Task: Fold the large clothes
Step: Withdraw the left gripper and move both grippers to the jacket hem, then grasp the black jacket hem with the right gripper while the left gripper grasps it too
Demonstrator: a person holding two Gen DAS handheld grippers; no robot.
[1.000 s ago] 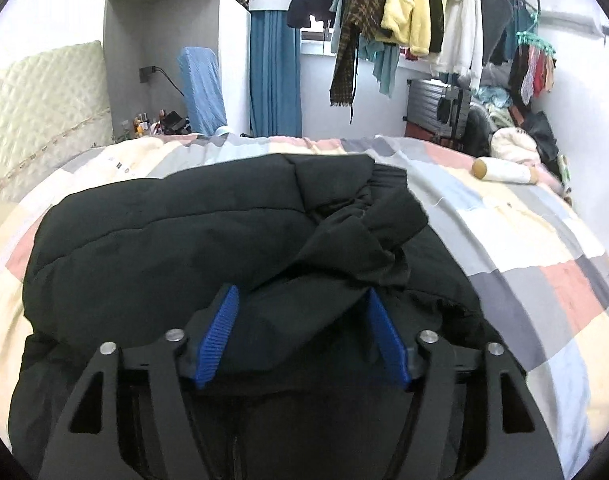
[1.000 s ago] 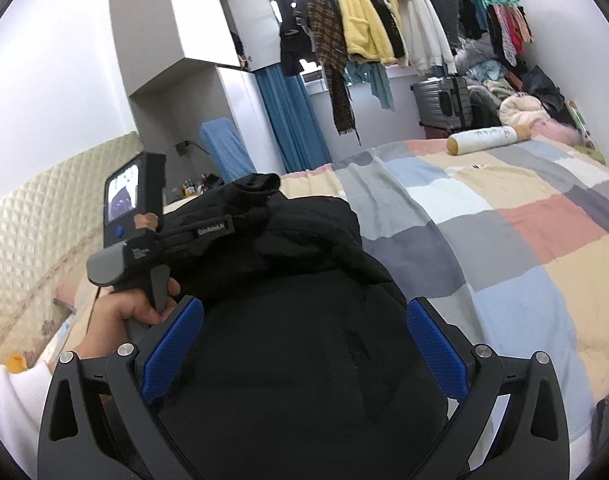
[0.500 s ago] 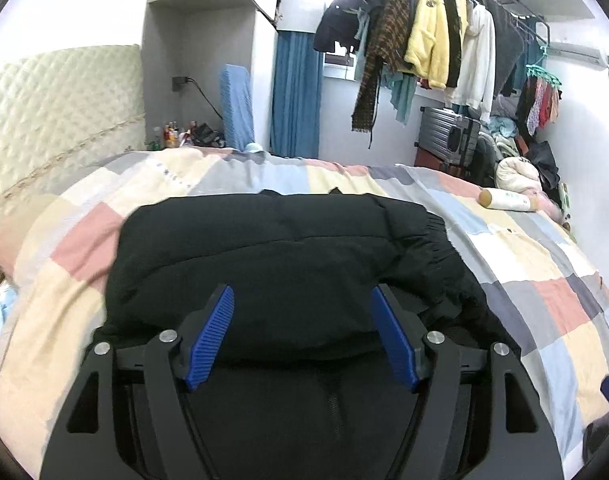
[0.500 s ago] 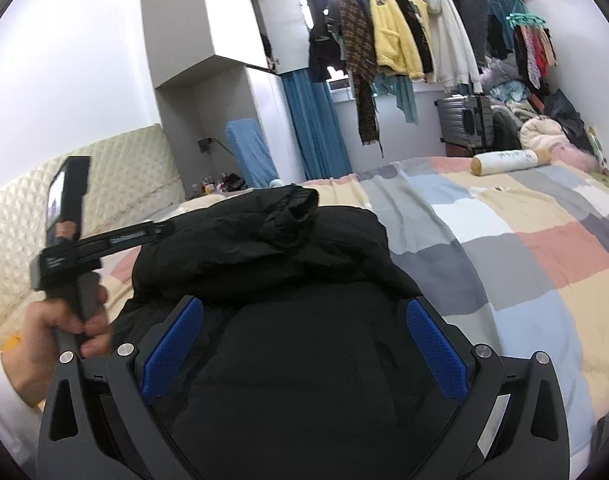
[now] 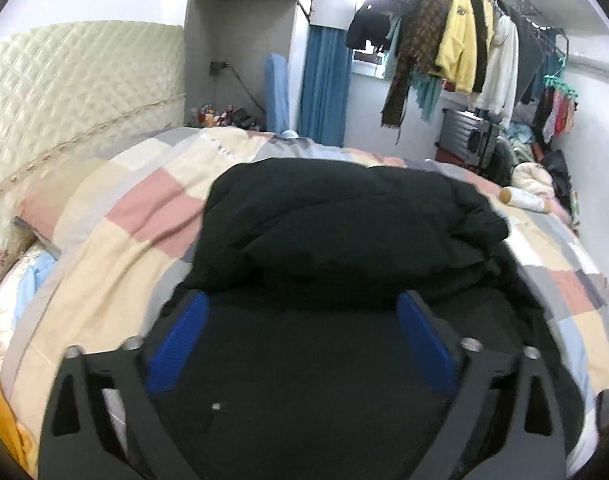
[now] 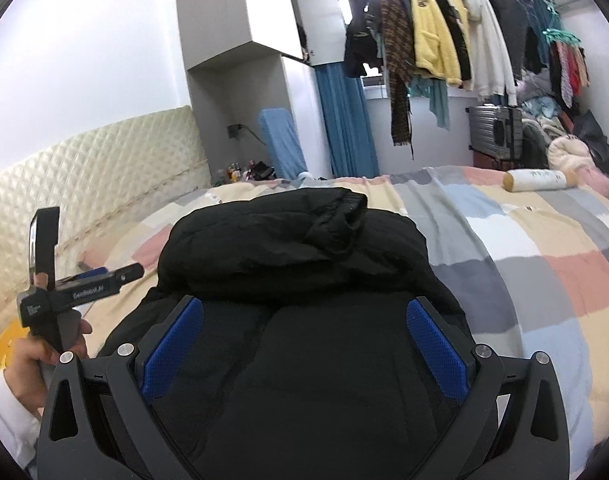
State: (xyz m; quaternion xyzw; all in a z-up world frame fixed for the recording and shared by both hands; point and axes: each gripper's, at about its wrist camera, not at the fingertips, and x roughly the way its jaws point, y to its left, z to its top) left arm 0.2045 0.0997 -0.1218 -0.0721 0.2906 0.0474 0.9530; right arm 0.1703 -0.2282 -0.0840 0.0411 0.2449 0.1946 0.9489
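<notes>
A large black padded jacket (image 5: 344, 232) lies on the bed, its far part folded back over itself into a thick bundle; it also shows in the right wrist view (image 6: 288, 248). My left gripper (image 5: 302, 312) is open and empty, held above the jacket's near part. My right gripper (image 6: 304, 320) is open and empty, also above the near part. In the right wrist view the left gripper (image 6: 104, 280) appears to the jacket's left, raised off the bed in the person's hand.
The bed has a patchwork quilt (image 6: 544, 264) and a cream quilted headboard (image 5: 64, 92) on the left. A cream roll (image 6: 538, 180) lies at the far right of the bed. Hanging clothes (image 6: 444, 32), a suitcase (image 6: 494, 130) and a cupboard stand beyond.
The left gripper let go of the jacket fold, opened wider and pulled back to the left and up. The folded part now rests flat on the jacket. The right gripper stayed open.
</notes>
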